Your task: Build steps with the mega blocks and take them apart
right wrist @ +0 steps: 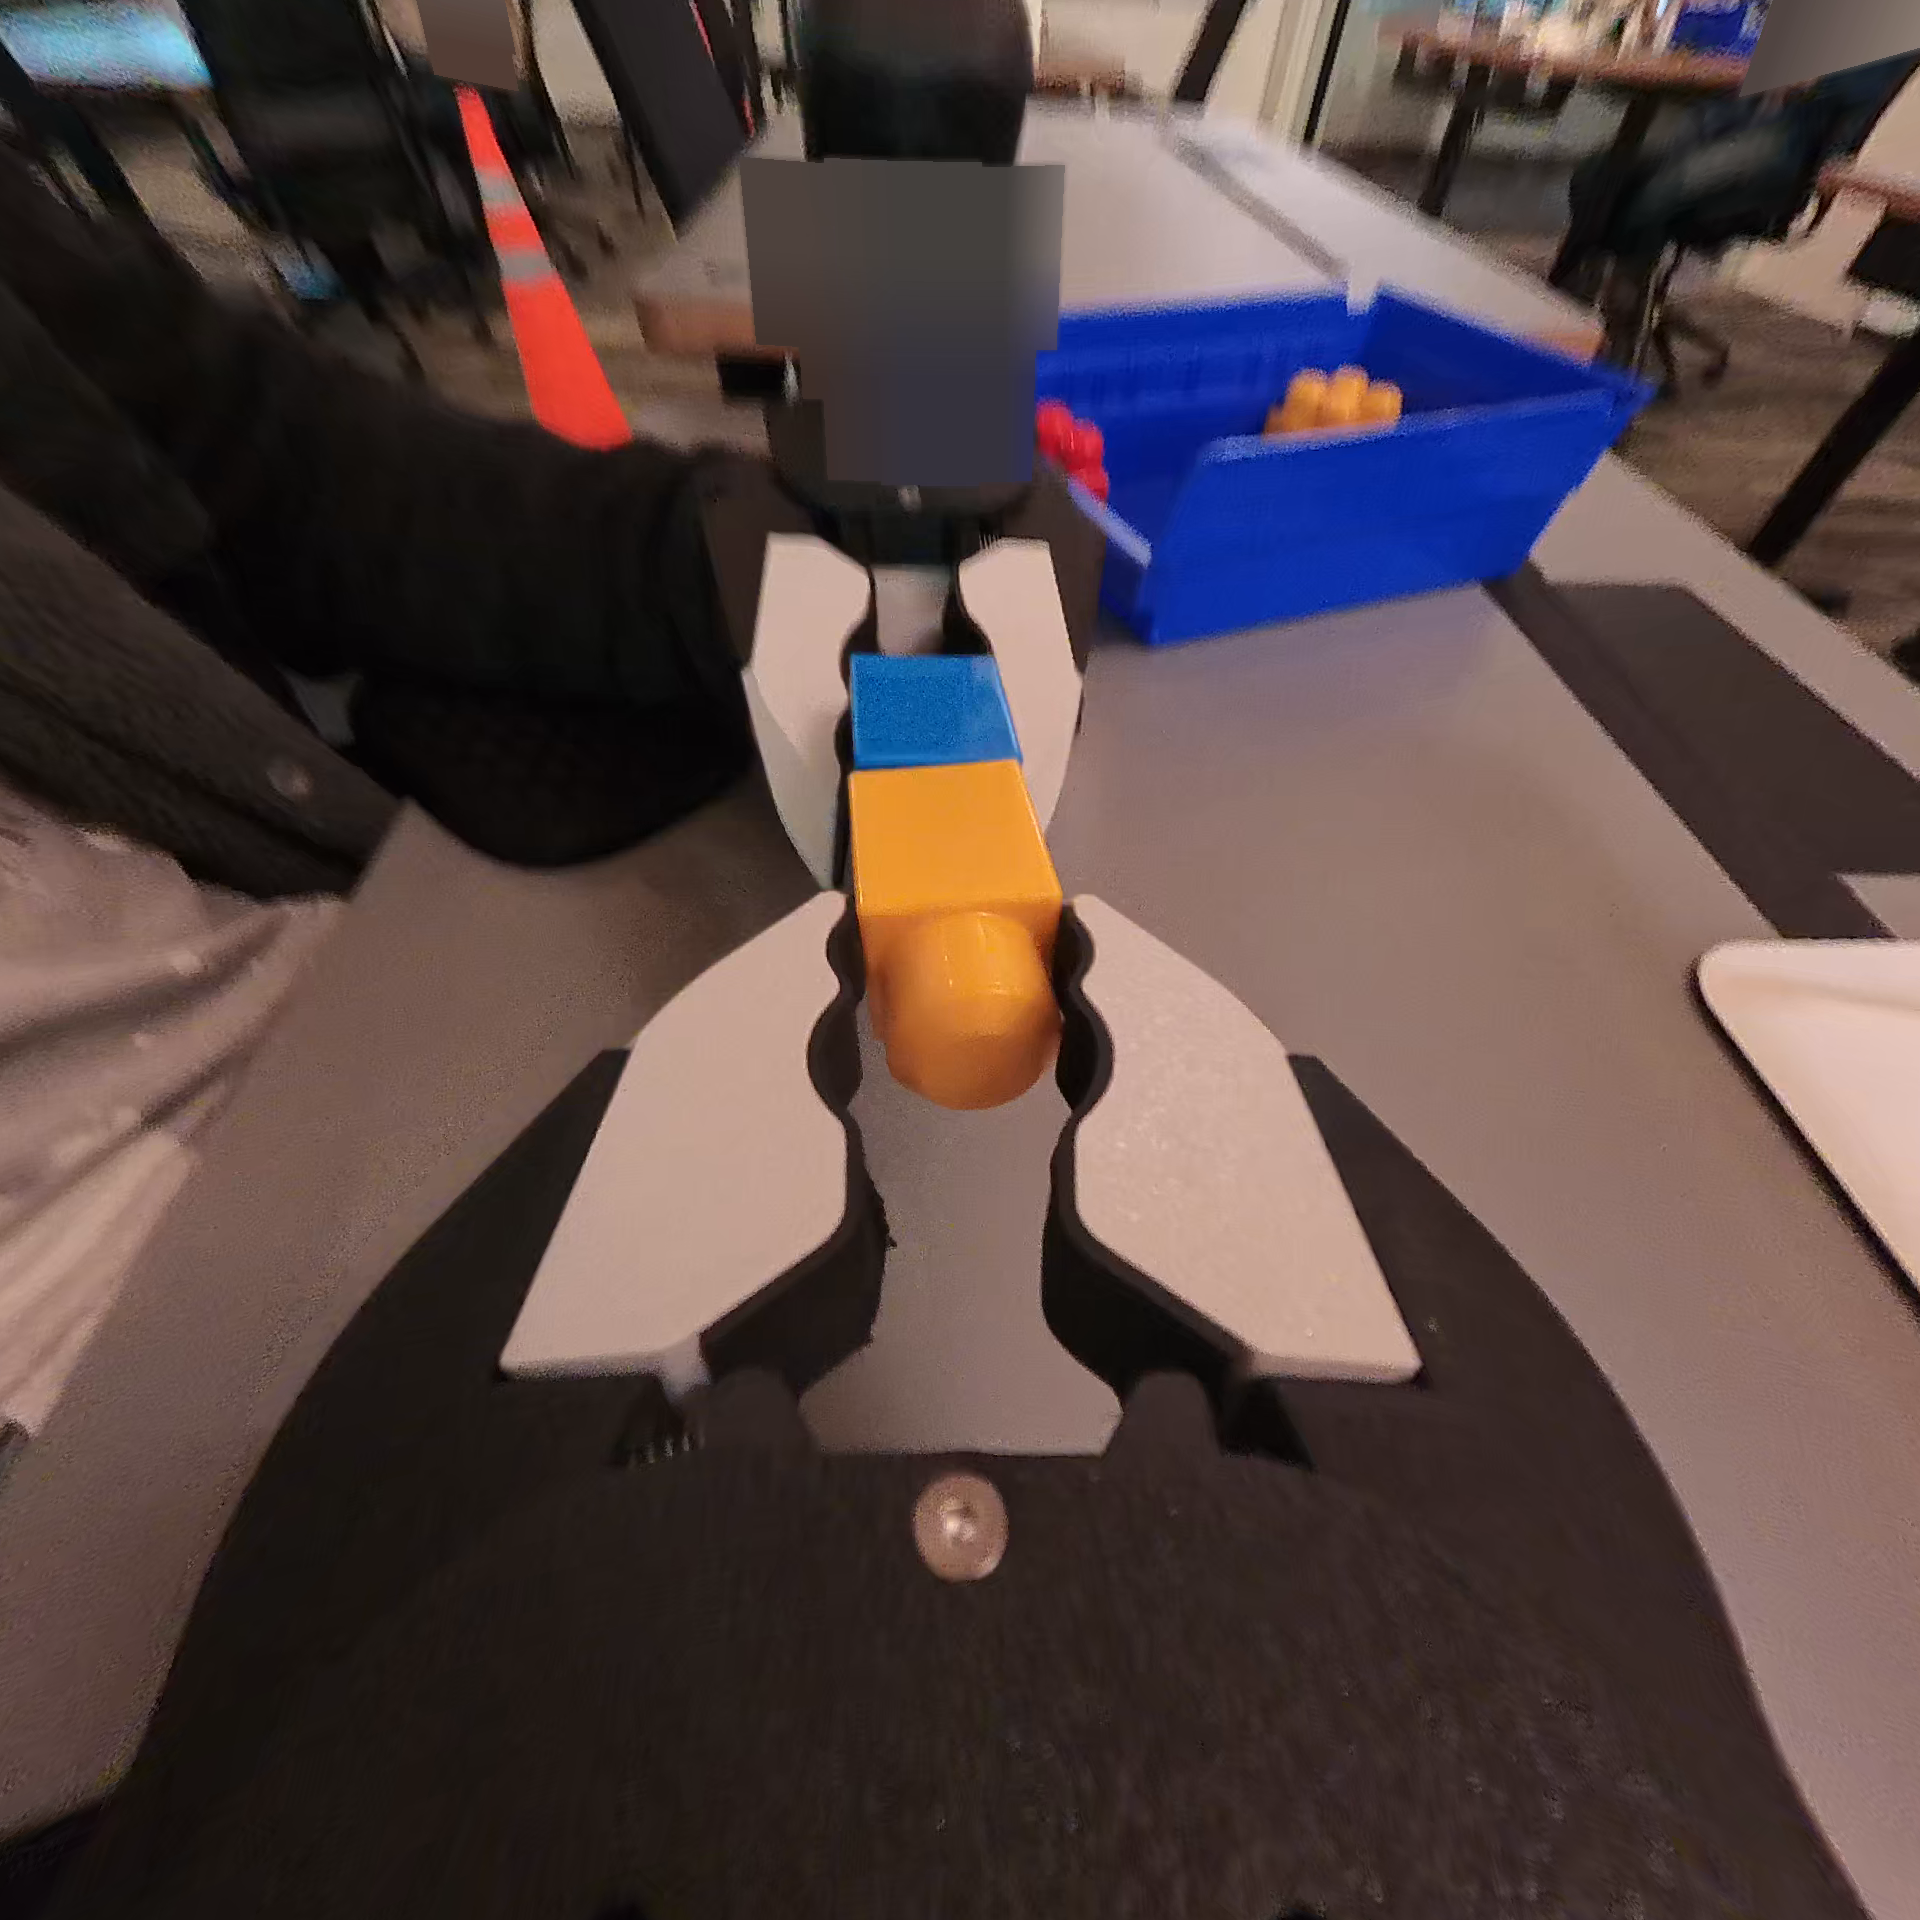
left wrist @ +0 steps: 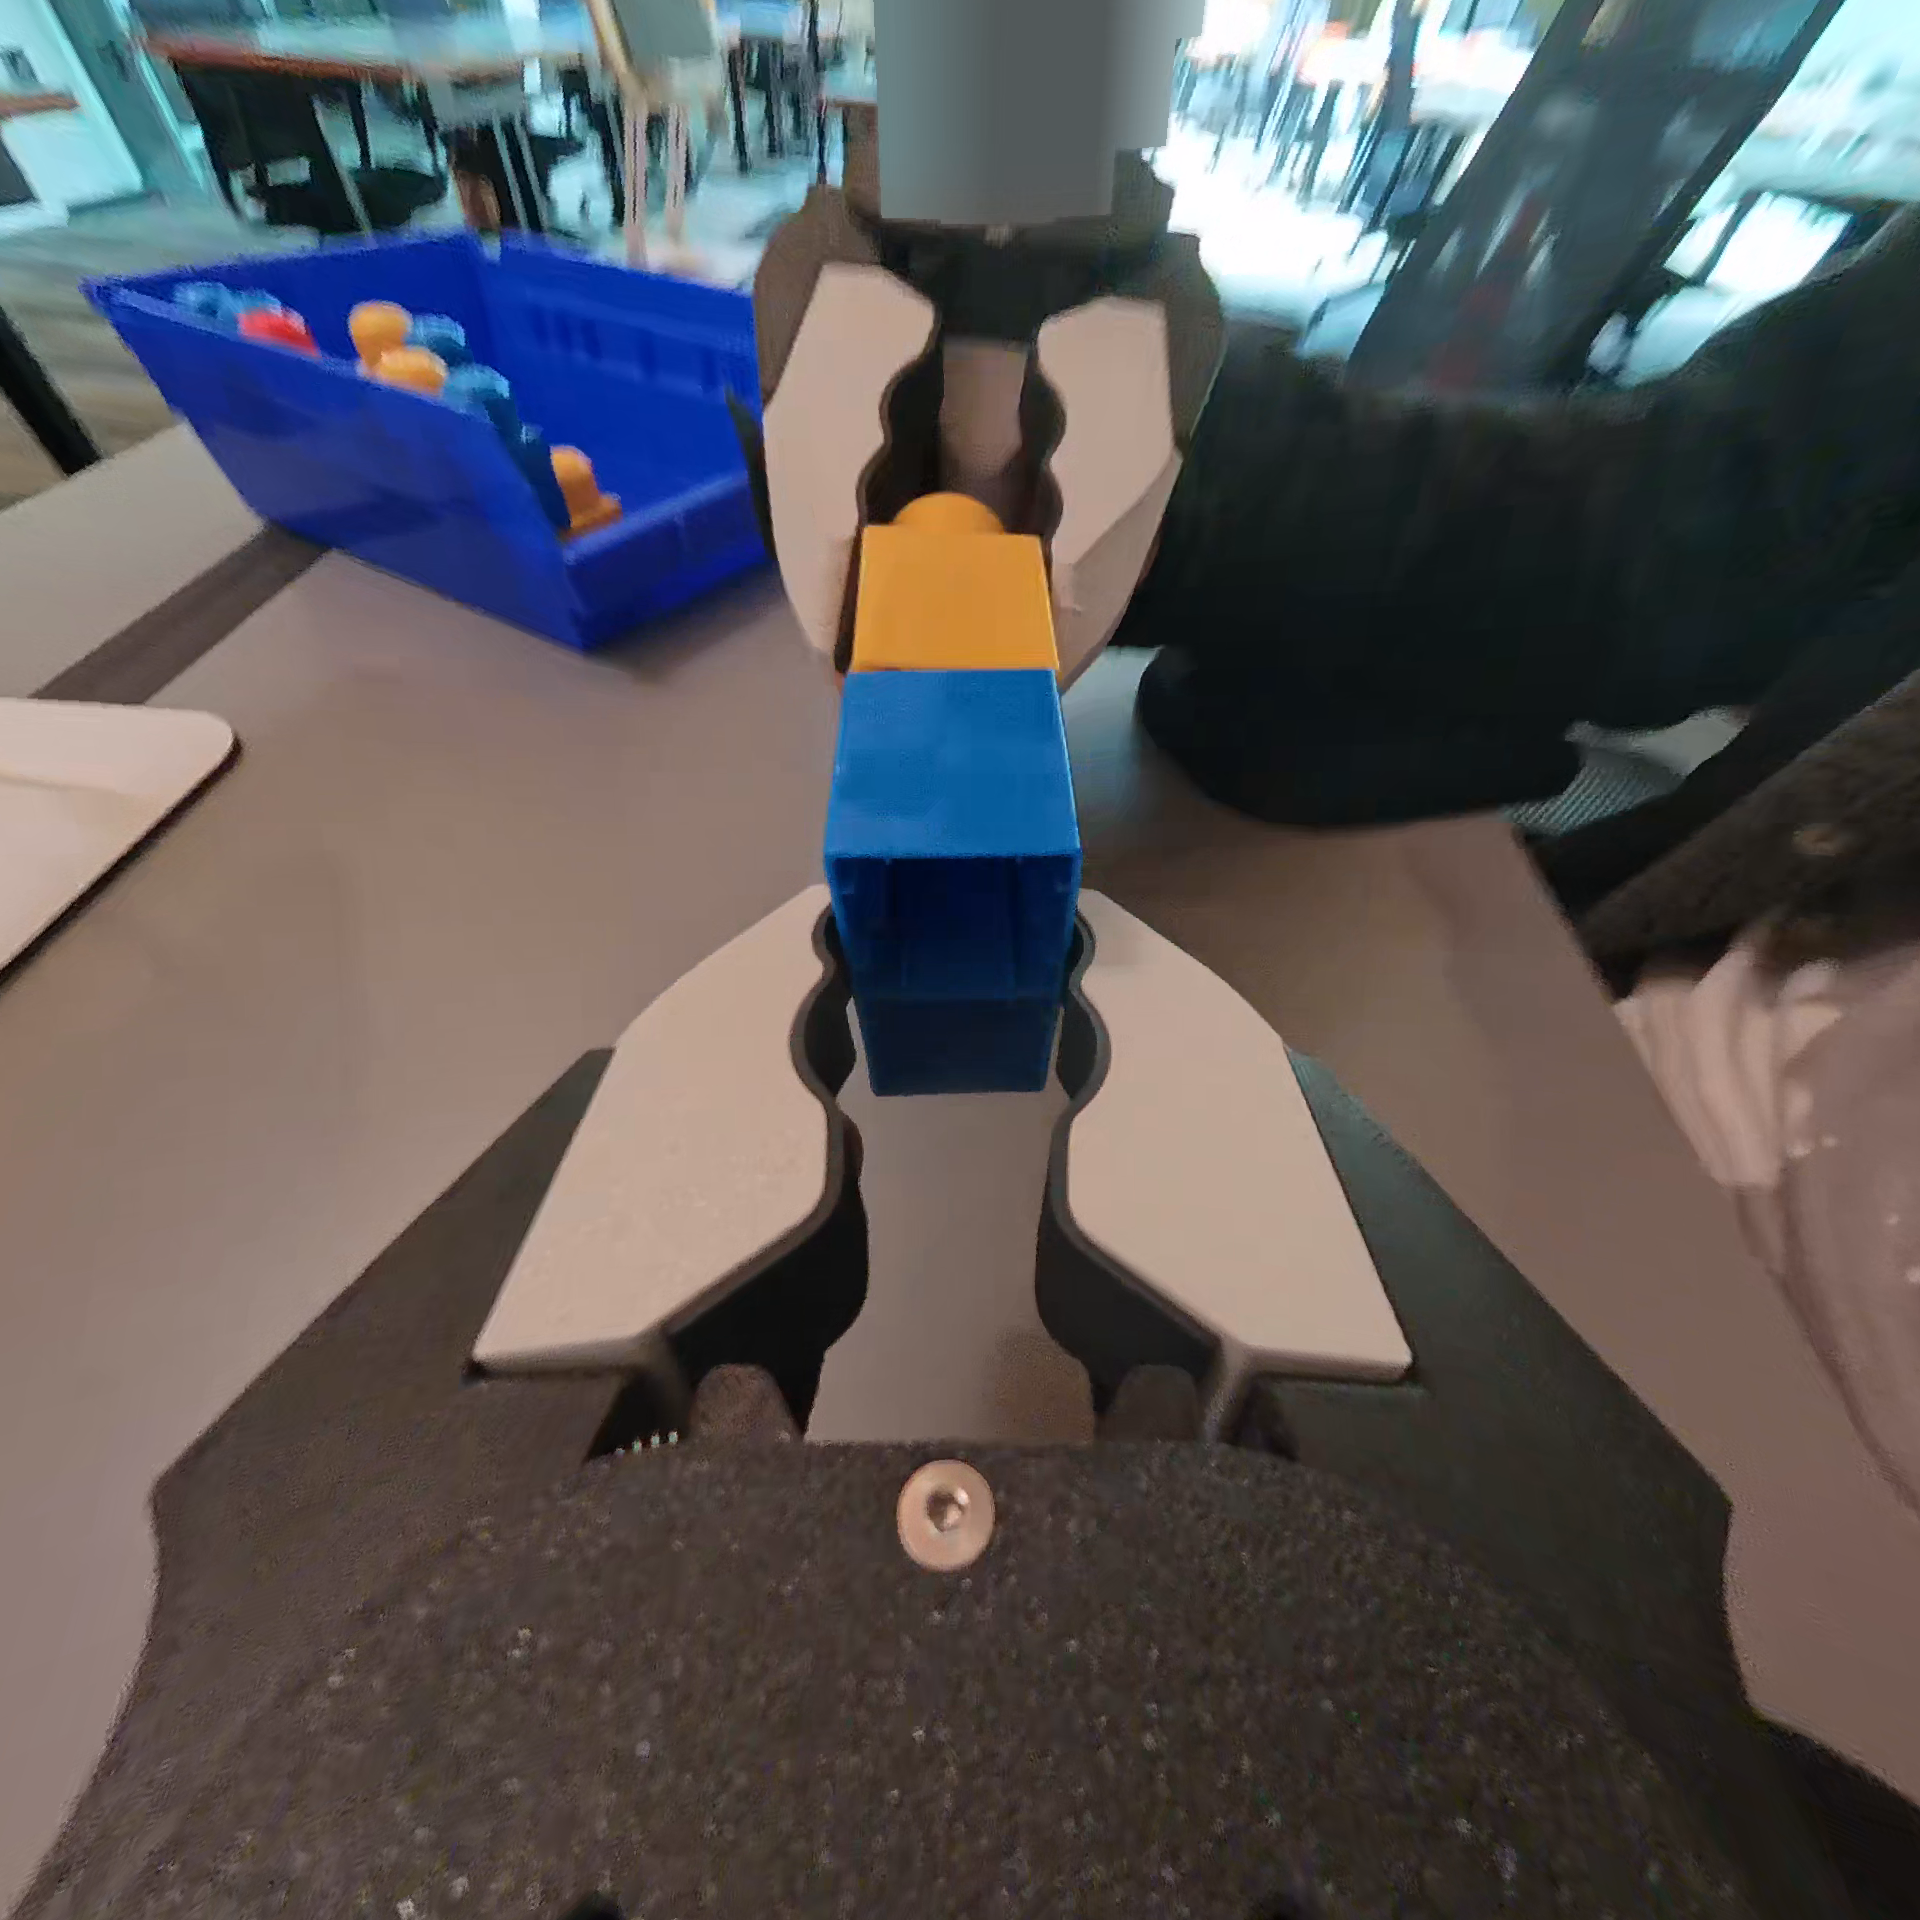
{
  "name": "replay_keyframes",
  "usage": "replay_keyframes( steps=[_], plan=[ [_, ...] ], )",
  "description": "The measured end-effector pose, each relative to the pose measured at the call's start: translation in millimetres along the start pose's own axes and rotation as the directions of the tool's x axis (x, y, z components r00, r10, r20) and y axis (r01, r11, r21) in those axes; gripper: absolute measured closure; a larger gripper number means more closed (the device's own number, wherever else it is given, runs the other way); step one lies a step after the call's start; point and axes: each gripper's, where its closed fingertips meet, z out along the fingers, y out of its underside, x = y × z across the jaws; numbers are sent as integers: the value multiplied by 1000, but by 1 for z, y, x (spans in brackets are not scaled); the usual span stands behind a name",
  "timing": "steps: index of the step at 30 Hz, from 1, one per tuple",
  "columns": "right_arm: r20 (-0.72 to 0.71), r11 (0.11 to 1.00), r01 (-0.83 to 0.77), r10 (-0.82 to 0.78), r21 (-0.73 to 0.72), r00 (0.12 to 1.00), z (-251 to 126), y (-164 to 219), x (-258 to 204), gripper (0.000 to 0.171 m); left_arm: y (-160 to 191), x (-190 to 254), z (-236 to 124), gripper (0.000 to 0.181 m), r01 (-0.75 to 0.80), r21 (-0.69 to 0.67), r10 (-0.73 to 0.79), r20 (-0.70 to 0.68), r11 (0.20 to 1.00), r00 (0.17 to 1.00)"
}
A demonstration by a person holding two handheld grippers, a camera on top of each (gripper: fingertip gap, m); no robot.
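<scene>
left claw [left wrist: 954, 997] clamped on the blue block [left wrist: 951, 790] | right claw [right wrist: 961, 977] clamped on the orange block [right wrist: 945, 842] | we've got the two joined, held between claws above the table [left wrist: 416, 883] | looks mid-task, steps unbuilt, more blocks in bin [left wrist: 623, 582] beyond

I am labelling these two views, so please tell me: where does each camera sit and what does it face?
Left wrist view: sits on the left tool, gripping the blue block, facing the right tool.
Right wrist view: sits on the right tool, gripping the orange block, facing the left tool.
Shared: both joined blocks, blue bin, grey table.
</scene>
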Motion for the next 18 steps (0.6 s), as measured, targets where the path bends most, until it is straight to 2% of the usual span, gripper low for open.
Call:
replay_keyframes(
  steps=[5,18],
  plan=[
    [12,996,9,-8,-91,1000,6,16,-3,136,23,-2,8,144,-78,-161,85,42,984,995],
    [24,995,-9,12,-102,1000,11,28,-2,136,34,-8,9,144,-161,-231,185,85,960,979]
  ],
)
